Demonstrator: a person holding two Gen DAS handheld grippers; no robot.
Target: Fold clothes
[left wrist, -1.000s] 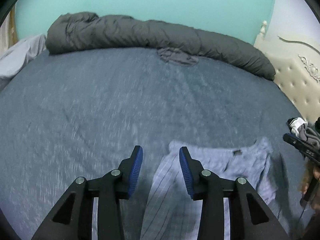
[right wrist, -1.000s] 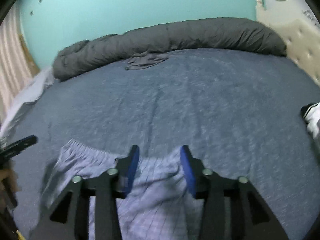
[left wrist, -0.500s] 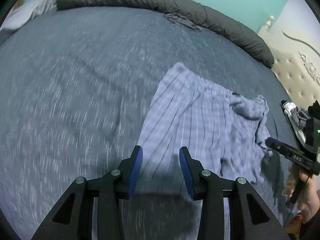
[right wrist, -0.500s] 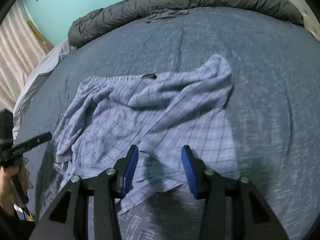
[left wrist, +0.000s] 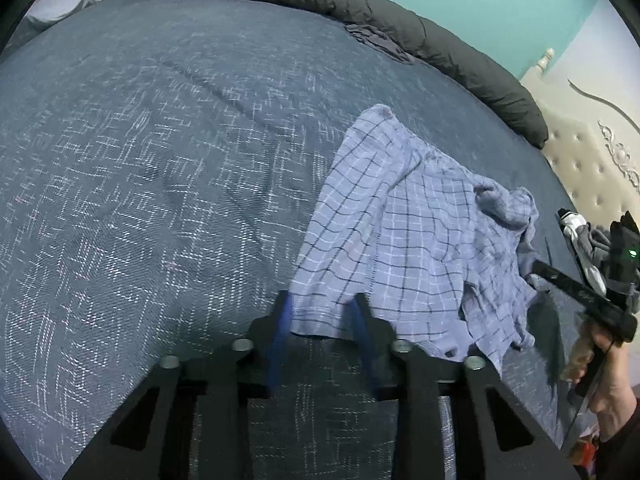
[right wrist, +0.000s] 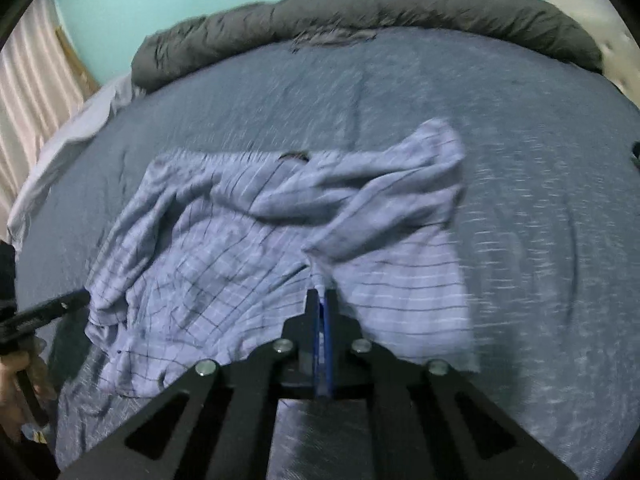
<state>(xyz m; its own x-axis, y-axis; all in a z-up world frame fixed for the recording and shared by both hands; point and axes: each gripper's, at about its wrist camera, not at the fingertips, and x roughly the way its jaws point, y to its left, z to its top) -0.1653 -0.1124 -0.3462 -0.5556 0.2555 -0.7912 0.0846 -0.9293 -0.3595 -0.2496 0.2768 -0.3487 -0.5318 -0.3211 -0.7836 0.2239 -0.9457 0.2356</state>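
**Two hems, one pair of checked shorts**

From my left wrist camera: my left gripper (left wrist: 322,314) has its two blue-padded fingers spread apart, straddling the near hem of the checked shorts (left wrist: 404,240). The cloth edge sits between the pads but I have not pinched it — the gap is wide on both sides. I hold it there, I judge, because this corner is the one I need for lifting a leg flat. The shorts lie rumpled on the dark blue bedspread (left wrist: 152,184), toward the right side of the bed, with the waistband bunched at the far right. My other hand's tool shows at the right edge, its tip at the garment's side. A rolled grey duvet (left wrist: 400,28) runs along the far edge, well apart from the work, and the padded headboard (left wrist: 588,168) stands beyond it.

From my right wrist camera (blurred by motion): my right gripper (right wrist: 322,300) has its fingers pressed together, clamped on a small fold of the shorts (right wrist: 248,240) near the middle of the near hem — the cloth rises in a little peak just ahead of the pads, which suggests I am pulling it taut. The waistband lies at the far side, its dark label facing up. Gripping at the middle would let me spread the legs before folding; that is my guess. A pale curtain (right wrist: 28,92) hangs at the left.
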